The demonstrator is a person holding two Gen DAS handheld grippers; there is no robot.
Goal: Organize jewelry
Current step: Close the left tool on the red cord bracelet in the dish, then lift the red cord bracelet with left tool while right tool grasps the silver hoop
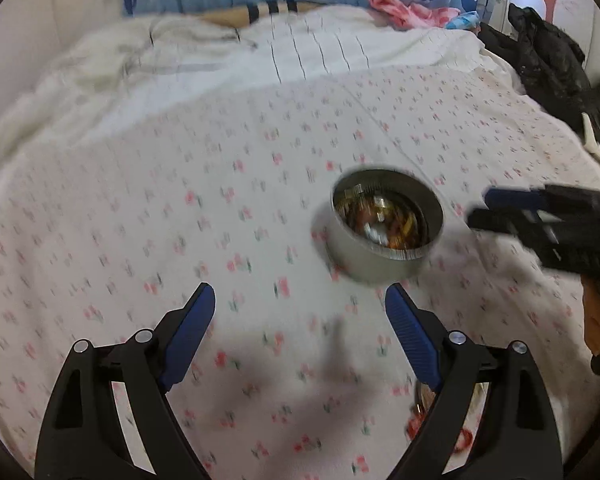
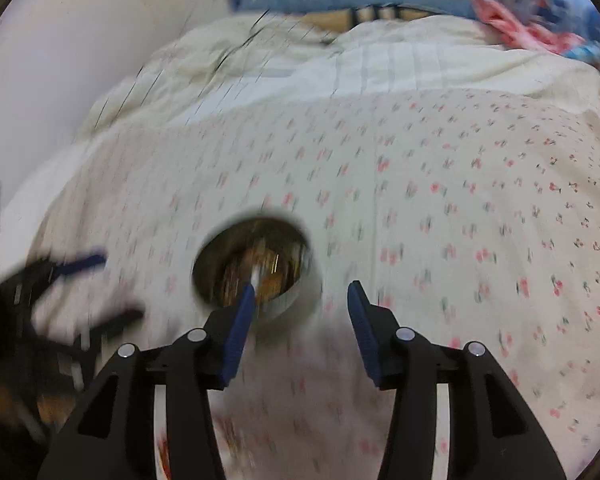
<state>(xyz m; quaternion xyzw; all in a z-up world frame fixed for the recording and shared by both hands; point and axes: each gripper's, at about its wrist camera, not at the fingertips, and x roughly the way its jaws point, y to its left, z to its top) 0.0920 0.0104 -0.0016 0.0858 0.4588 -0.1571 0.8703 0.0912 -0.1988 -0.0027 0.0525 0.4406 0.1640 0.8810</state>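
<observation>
Both the left tool and right tool gape empty; no writing legible.

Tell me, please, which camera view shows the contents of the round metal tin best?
The left wrist view. There the tin is unobstructed and only mildly blurred, so gold and amber pieces inside are visible. In the right wrist view the tin is heavily motion-blurred, and one finger of the right tongs overlaps its near rim.

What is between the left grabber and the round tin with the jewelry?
Only flowered bedsheet. In the left wrist view, the stretch from the left gripper to the tin is bare cloth.
</observation>
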